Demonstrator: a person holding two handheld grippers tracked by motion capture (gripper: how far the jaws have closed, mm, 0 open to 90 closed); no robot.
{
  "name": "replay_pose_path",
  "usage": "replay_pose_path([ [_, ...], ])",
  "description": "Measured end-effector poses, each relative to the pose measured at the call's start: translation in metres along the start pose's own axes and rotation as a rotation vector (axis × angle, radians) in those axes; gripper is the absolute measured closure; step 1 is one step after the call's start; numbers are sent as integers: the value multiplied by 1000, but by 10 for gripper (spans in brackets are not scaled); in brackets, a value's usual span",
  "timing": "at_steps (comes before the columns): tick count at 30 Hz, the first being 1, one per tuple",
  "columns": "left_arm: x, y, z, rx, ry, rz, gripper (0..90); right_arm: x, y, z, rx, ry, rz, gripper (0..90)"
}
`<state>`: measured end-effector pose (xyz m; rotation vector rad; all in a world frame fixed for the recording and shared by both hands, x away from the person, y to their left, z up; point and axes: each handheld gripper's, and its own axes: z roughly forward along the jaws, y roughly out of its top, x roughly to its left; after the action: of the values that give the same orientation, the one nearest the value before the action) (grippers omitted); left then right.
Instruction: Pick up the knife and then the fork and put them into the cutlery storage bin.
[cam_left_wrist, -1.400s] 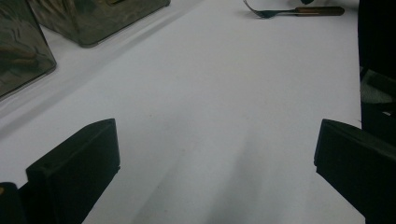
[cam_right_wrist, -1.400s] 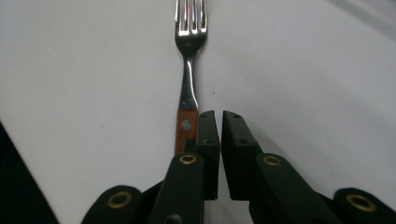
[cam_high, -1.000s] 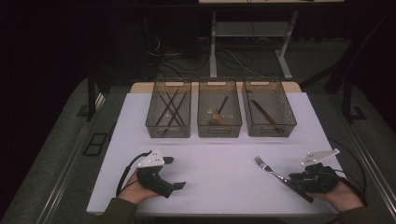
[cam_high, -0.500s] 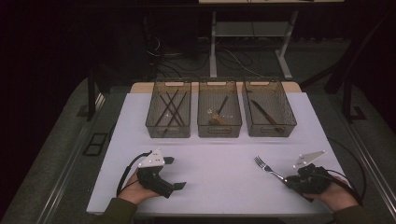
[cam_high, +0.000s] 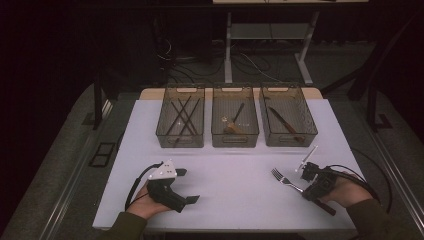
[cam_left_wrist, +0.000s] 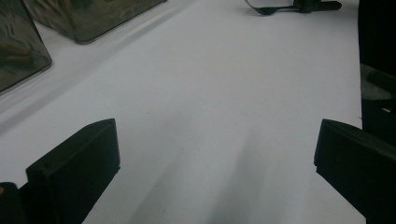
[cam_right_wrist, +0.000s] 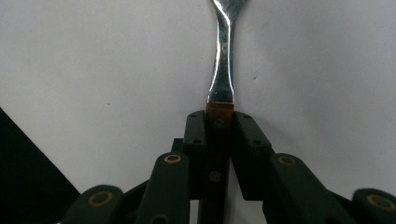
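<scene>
Three bins (cam_high: 235, 131) stand in a row at twelve o'clock on the counter (cam_high: 235, 175), already loaded: thin dark sticks in the left one (cam_high: 180, 124), a dark-handled utensil in the middle, a long dark one in the right bin (cam_high: 288, 124). We judge the sorting nearly done, with one fork (cam_high: 283, 179) left. It lies at four o'clock, tines toward ten. Our right gripper (cam_right_wrist: 219, 122) has its fingers (cam_right_wrist: 195, 135) clenched on the fork's brown handle; they have just been closing. What remains, as we read it, is the lift and the drop into a bin. Our left gripper (cam_high: 184, 186) rests at seven o'clock, fingers (cam_left_wrist: 77, 170) released wide, nothing between them. We can read no brand, label or writing anywhere.
</scene>
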<state>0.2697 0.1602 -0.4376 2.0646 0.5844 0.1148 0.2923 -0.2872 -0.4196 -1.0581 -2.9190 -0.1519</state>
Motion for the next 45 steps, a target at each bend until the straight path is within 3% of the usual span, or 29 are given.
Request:
replay_pose_path([
  [2, 0, 0, 0, 0, 0, -1, 0, 0, 1, 0, 6, 4, 22, 767],
  [6, 0, 0, 0, 1, 0, 0, 0, -1, -2, -1, -20, 13, 22, 768],
  [11, 0, 0, 0, -2, 1, -2, 0, -8, -4, -1, -116, 34, 22, 767],
  [20, 0, 0, 0, -4, -2, -2, 0, -20, -2, -4, -253, 4, 73, 766],
  [30, 0, 1, -1, -6, 1, 1, 0, -23, -16, -18, -437, -32, 111, 766],
  [33, 0, 1, -1, -6, 1, 1, 0, -23, -20, -21, -495, -23, 117, 766],
  [45, 1, 1, -3, -13, 0, -2, 0, -31, -33, -33, -682, -45, 202, 766],
])
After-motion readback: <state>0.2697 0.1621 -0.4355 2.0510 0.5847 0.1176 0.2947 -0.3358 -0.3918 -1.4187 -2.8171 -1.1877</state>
